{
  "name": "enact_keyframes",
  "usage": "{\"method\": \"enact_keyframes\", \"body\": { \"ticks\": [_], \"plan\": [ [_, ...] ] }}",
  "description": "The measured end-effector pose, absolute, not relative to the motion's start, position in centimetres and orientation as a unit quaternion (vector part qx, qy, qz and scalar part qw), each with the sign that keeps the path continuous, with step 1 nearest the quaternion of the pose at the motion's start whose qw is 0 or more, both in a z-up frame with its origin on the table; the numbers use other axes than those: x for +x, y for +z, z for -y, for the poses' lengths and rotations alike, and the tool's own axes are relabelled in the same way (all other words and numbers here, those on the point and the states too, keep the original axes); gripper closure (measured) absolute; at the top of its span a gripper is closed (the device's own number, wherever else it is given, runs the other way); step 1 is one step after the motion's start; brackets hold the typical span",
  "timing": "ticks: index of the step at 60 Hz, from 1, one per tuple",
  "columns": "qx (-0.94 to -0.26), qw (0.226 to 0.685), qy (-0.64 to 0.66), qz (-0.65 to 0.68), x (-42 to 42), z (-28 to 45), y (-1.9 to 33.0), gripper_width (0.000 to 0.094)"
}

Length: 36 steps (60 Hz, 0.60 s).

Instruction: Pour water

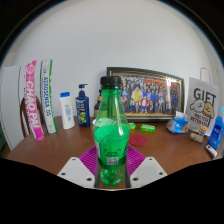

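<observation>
A green plastic bottle (110, 125) with a black cap stands upright between my two fingers. My gripper (111, 165) has its pink-padded fingers (89, 158) pressed against the bottle's lower body on both sides. The bottle's white label faces me. The bottle's base is hidden below the fingers, so I cannot tell if it rests on the wooden table (55, 148).
Beyond the bottle, along the white wall, stand a framed group photo (150, 95), a dark blue bottle (82, 105), a white bottle (67, 110), upright toothpaste boxes (40, 100) and a gift card sign (202, 105). A small green object (148, 127) lies on the table.
</observation>
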<state>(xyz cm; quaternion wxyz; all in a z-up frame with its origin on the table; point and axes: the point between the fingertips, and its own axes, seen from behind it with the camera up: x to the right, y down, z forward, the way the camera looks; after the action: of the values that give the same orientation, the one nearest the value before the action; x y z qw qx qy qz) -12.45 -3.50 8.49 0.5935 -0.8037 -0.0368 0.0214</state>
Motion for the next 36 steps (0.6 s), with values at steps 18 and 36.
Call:
{"method": "enact_keyframes", "body": {
  "ticks": [18, 36],
  "plan": [
    [-0.77, 0.614, 0.17, -0.025, -20.1, 0.4, 17.4, 0.0592],
    [-0.639, 0.47, 0.53, -0.299, -27.2, -6.8, 24.8, 0.0594]
  ]
}}
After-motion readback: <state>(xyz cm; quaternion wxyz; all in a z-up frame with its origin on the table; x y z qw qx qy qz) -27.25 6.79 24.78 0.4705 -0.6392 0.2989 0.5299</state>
